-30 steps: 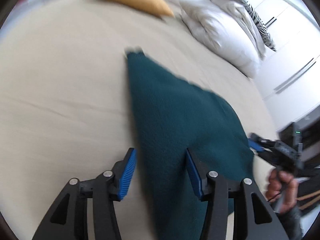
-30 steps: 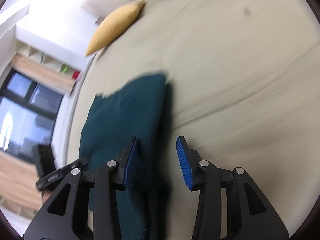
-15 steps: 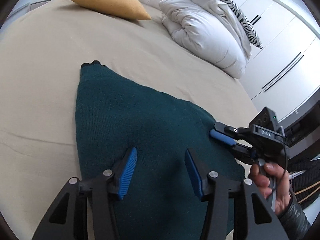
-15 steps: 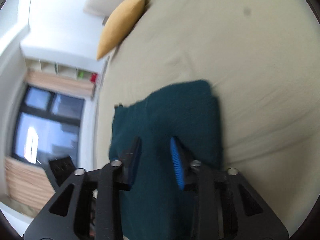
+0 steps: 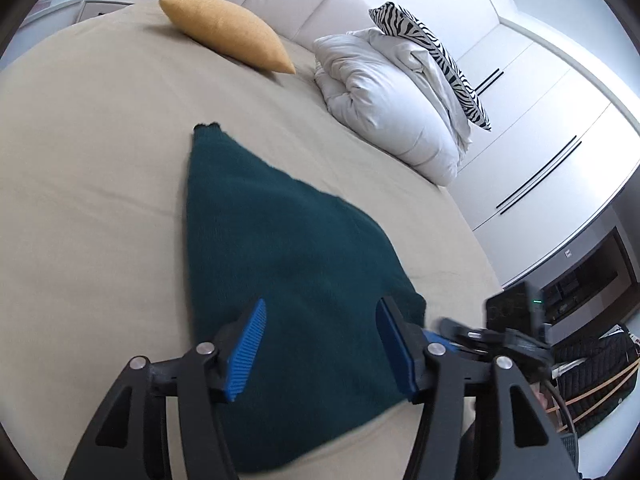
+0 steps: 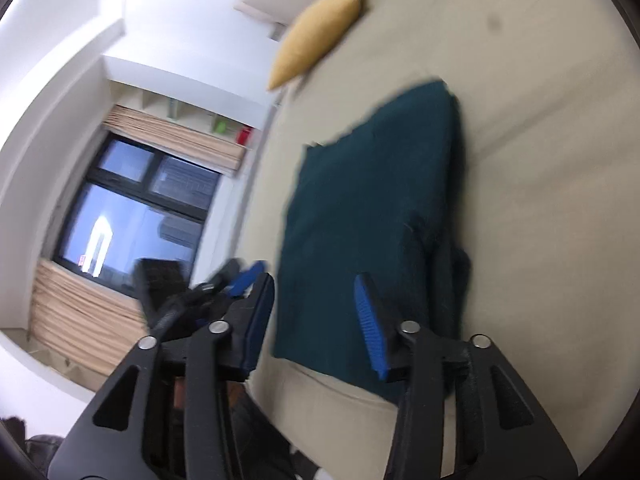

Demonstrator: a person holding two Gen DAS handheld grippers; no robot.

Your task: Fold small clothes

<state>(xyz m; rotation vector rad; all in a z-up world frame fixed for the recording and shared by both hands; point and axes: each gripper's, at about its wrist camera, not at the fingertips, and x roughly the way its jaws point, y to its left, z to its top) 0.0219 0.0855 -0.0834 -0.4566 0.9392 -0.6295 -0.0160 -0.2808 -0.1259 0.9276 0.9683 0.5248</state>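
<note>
A dark teal knit garment (image 5: 280, 264) lies folded flat on the beige bed (image 5: 80, 168), near its front edge. My left gripper (image 5: 320, 316) hovers over the garment's near end with its jaws opening; the blue pads stand apart and pinch nothing. The right wrist view shows the same garment (image 6: 372, 208). My right gripper (image 6: 314, 292) is above its near left corner, jaws opening, and the pads press on nothing. Each gripper shows blurred in the other's view: the right gripper (image 5: 444, 330) just off the garment's right corner, the left gripper (image 6: 240, 274) beside the bed edge.
A yellow cushion (image 5: 228, 32) lies at the head of the bed, beside a bunched white duvet (image 5: 392, 108) and a zebra pillow (image 5: 432, 40). White wardrobes (image 5: 540, 140) stand to the right. A window (image 6: 132, 200) is beyond the bed's left side.
Both grippers drew back toward the near edge of the bed. The right jaws narrowed half a second ago and have widened again. The left jaws stand wider. The garment stays flat.
</note>
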